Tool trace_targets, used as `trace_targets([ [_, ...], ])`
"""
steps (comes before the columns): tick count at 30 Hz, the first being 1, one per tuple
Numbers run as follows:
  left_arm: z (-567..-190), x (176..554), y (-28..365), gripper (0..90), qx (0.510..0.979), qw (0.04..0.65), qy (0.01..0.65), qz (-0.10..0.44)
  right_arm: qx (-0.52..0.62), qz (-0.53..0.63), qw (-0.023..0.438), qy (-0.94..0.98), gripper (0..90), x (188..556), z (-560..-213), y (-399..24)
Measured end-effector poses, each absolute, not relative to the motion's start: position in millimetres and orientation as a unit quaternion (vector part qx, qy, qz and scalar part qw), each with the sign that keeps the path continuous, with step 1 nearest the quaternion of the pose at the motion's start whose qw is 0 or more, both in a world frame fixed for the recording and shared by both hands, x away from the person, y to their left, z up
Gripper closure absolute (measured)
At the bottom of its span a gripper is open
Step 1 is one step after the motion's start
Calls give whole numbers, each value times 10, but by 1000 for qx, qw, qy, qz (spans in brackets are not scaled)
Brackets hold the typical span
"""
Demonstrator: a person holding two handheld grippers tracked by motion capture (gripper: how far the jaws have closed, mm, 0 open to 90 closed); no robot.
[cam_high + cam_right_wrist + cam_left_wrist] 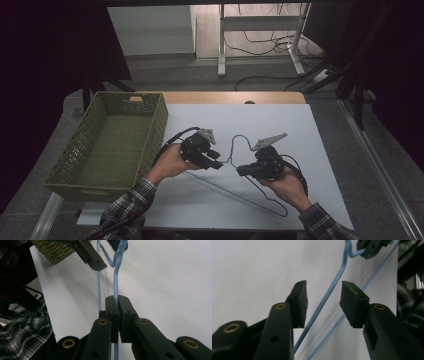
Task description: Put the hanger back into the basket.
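Two grips needed: my right gripper (pixel 117 302) clamps the hanger (pixel 240 142) mid-frame, so I'd close the left gripper's (pixel 323 293) open jaws squarely on the wire.

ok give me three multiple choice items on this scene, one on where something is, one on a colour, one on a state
1. Where does the basket stand?
A. at the left edge of the table
B. at the right edge of the table
C. on top of the hanger

2. What colour is the wire hanger?
A. red
B. blue
C. yellow

3. How does the right claw stand?
A. wide open beside the hanger
B. shut on the basket rim
C. shut on the hanger wire

Answers:
1. A, the high view shows the olive basket on the left, beside the white sheet.
2. B, the wire is light blue in all three views.
3. C, the right gripper view shows its pads pressed together on the wire, while the left claw stands open with the wire passing untouched between its pads.
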State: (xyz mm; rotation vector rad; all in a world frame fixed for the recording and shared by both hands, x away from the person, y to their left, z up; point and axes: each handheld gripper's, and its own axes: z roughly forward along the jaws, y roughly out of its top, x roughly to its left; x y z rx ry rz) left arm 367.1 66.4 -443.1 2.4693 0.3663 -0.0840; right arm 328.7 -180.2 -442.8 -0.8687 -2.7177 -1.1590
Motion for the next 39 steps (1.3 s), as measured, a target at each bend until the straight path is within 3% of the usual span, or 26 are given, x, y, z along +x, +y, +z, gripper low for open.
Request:
trace_targets([
  [4, -4427, 3673, 621, 683, 947, 300, 113, -34, -274, -373, 30, -886, 873, 3282, -4428, -1802],
  [5, -4430, 3673, 607, 754, 949, 294, 108, -34, -269, -377, 32, -885, 873, 3283, -4420, -1803],
  [11, -4407, 3622, 569, 863, 956, 284, 75, -26, -257, -362, 8, -896, 866, 3305, -4386, -1796],
  [15, -4355, 3572, 593, 872, 948, 298, 107, -29, -251, -354, -18, -901, 818, 3311, -4326, -1792],
  [16, -4331, 3550, 600, 873, 944, 304, 121, -30, -253, -356, -35, -899, 690, 3310, -4286, -1803],
  [19, -4249, 3525, 639, 874, 939, 311, 145, -23, -258, -363, -49, -894, 625, 3294, -4226, -1833],
  [21, -4198, 3515, 691, 873, 932, 321, 167, -19, -275, -385, -70, -878, 471, 3259, -4118, -1908],
  [24, -4112, 3527, 830, 873, 915, 342, 216, -4, -302, -407, -88, -858, 401, 3202, -4024, -2005],
  [31, -3958, 3543, 1037, 873, 895, 358, 264, 22, -323, -428, -113, -836, 283, 3064, -3968, -2209],
  [39, -3708, 3545, 1356, 873, 870, 376, 314, 57, -360, -446, -117, -811, 202, 2996, -4004, -2401],
])
